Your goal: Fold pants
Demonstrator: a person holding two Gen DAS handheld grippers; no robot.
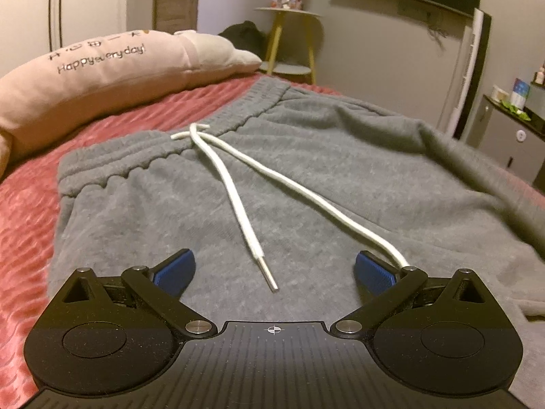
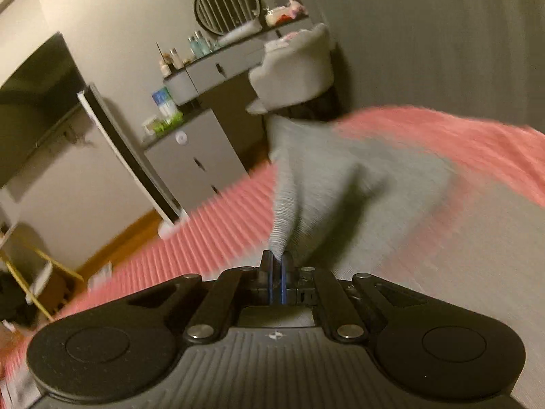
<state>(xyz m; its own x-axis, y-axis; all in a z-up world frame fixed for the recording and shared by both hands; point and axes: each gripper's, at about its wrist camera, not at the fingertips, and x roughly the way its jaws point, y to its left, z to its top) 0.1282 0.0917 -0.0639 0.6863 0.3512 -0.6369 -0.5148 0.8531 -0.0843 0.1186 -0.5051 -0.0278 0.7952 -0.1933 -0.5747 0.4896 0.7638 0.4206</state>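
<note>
Grey sweatpants [image 1: 306, 177] lie flat on the red bedspread [image 1: 27, 225], waistband [image 1: 153, 150] toward the pillow, white drawstring [image 1: 238, 197] trailing down the front. My left gripper [image 1: 274, 272] is open and empty just above the pants, the drawstring tip between its blue pads [image 1: 173, 272]. In the right wrist view, my right gripper [image 2: 276, 266] is shut on a ribbed cuff of the grey pants [image 2: 340, 184] and holds it lifted off the bedspread [image 2: 221, 231]; the view is motion-blurred.
A pink pillow [image 1: 85, 81] printed "Happy everyday!" lies at the bed's far left. Beyond the bed stand a yellow-legged side table [image 1: 289, 34], a white tower fan [image 1: 466, 75], and grey drawers [image 2: 190, 156]. A dressing table with a chair [image 2: 296, 68] stands behind.
</note>
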